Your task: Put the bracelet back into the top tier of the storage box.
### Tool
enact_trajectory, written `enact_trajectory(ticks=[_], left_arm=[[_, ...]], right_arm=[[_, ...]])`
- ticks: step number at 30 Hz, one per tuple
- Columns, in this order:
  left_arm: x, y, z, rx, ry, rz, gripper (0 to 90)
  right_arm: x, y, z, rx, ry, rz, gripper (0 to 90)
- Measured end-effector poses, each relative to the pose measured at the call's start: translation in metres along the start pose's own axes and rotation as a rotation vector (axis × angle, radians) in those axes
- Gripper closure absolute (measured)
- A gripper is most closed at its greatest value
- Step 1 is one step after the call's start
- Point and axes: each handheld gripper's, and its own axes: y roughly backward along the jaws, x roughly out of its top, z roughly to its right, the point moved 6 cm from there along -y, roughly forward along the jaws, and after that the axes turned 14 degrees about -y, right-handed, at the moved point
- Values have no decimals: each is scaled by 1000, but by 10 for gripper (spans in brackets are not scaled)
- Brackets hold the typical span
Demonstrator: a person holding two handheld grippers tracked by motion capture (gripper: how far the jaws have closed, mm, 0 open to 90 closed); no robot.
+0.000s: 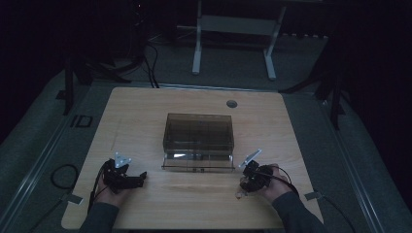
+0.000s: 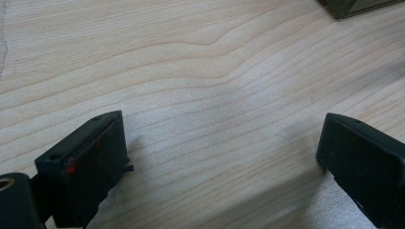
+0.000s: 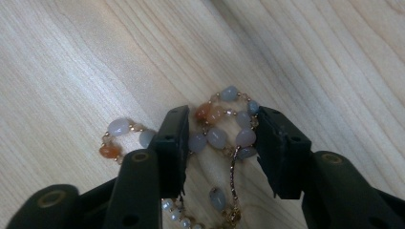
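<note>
Dim light covered the room, and a pale wooden table (image 1: 145, 111) stood on grey carpet with a white desk frame (image 1: 233, 39) on the floor beyond it. At the table's middle sat a smoky, see-through plastic box (image 1: 198, 138), divided inside into compartments, and everything else is placed against that box.

To the box's near left, the left gripper (image 1: 141, 177) rested low on the table in the person's hand, well apart from the box. Its tongs stood wide apart with only bare wood grain between them in the left gripper view, where a dark corner of the box (image 2: 356, 7) showed at the top right edge.

To the box's near right, the right gripper (image 1: 241, 189) pointed down at the table in the person's other hand, near the front right corner of the box but not touching it. Under it lay a beaded bracelet (image 3: 217, 136), a strand of grey-blue and orange stones with small gold links, bunched in loops on the wood. The right gripper (image 3: 222, 143) had its tongs set on either side of one bunch of beads, part closed. The beads at each side of the bunch sat against the inner faces of the tongs, though whether the tongs actually pinched them could not be told. One loop of the bracelet trailed outside the left tong, and a short string of small white beads ran toward the bottom of the right gripper view.
</note>
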Motion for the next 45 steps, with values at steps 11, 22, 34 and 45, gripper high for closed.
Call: enact_trajectory(ticks=[11,22,34,45], left_arm=[[0,0,0,0,1,1,36],[0,0,0,0,0,0,36],[0,0,0,0,1,1,37],[0,0,0,-1,1,2,36]], right_arm=[[0,1,1,-11,12,-28,715],[2,4,-1,-4,23,-67,776],[1,2,-4,-21,80,-98,768],[2,3,-6,-43,98,-124,806]])
